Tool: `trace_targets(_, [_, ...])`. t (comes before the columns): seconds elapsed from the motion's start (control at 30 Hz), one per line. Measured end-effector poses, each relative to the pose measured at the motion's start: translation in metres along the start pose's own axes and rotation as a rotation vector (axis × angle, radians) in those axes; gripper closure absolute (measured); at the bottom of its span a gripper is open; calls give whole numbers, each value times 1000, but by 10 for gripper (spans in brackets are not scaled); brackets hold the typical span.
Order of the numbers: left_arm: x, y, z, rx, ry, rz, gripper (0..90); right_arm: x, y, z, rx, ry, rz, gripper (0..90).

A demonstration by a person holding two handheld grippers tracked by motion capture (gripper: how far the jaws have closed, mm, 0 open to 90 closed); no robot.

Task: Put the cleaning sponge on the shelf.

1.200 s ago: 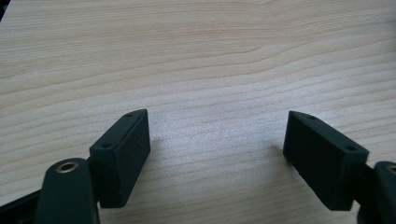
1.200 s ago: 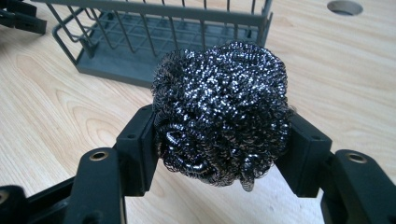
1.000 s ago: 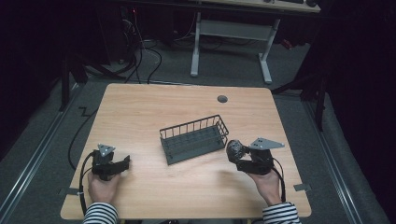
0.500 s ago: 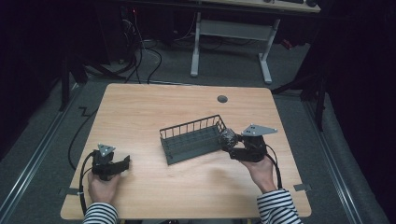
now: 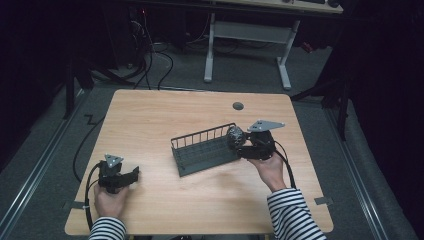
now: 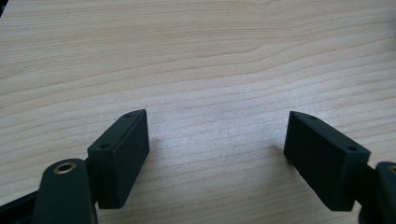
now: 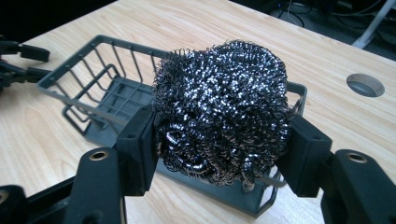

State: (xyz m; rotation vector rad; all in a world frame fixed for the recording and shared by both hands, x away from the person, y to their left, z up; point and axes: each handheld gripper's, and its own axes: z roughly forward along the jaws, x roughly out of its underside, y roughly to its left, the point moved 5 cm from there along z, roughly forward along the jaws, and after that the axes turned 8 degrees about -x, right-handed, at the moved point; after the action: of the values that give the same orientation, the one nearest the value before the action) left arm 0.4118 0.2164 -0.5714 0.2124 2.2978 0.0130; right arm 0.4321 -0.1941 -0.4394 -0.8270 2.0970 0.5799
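Overhead, right gripper (image 5: 239,145) clamps unlabelled steel scourer (image 7: 219,109) above basket (image 5: 200,150).

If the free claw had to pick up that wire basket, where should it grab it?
Probably the top rail of a long side wall of the wire basket, coming straight down. That wall is a thin row of upright bars, narrow enough to fit between open jaws. The left claw stands open on the table; the right claw already holds the steel wool ball at the basket's end.
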Motion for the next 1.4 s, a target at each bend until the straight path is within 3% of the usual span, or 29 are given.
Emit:
trace_targets(0.3, [0,0,0,0,0,-1,225,-4,-9,24,26,45,29,380])
trace_targets(0.8, [0,0,0,-3,-1,-3,231,-8,-12,63,29,148,41,376])
trace_targets(1.4, [0,0,0,-3,0,-2,231,-2,-13,78,30,230,45,328])
